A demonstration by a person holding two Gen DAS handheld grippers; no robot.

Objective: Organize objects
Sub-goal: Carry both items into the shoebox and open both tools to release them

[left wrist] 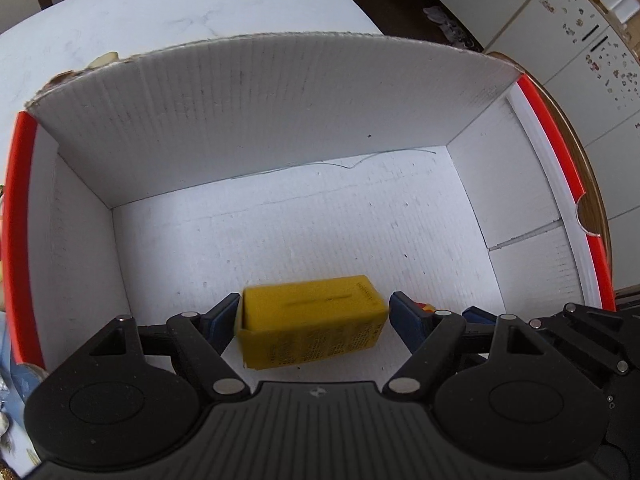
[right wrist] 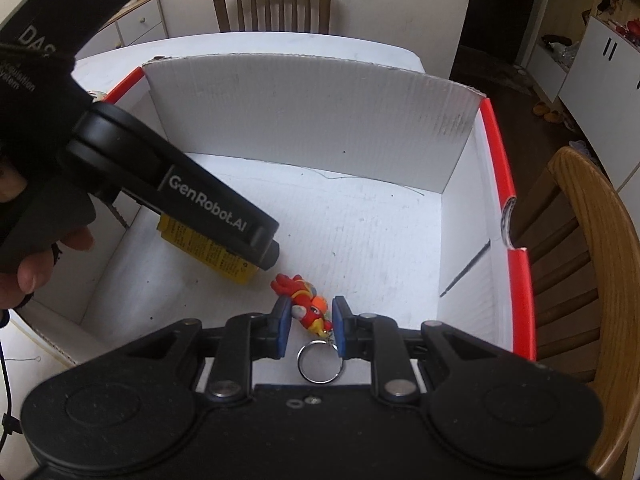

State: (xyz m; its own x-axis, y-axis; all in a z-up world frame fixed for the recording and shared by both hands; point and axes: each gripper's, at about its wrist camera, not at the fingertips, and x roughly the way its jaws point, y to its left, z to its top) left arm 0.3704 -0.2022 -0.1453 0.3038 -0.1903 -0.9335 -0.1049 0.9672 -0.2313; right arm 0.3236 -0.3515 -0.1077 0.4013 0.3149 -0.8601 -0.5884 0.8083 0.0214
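A white cardboard box with red rims (left wrist: 240, 112) (right wrist: 320, 112) lies open below both grippers. My left gripper (left wrist: 314, 312) is shut on a yellow carton (left wrist: 312, 328), its blue pads at the carton's two ends, low over the box floor near the front. In the right wrist view the left gripper (right wrist: 216, 208) covers most of that yellow carton (right wrist: 208, 256). My right gripper (right wrist: 311, 320) is shut on a red and orange toy keychain (right wrist: 308, 304) just above the floor. The toy's metal ring (right wrist: 320, 362) hangs between the fingers.
The box sits on a white table (left wrist: 160, 12). Wooden chairs stand behind the table (right wrist: 272, 4) and at the right (right wrist: 580, 280). A person's hand (right wrist: 40, 264) holds the left gripper. White cabinets (left wrist: 580, 60) line the right. The far half of the box floor is bare.
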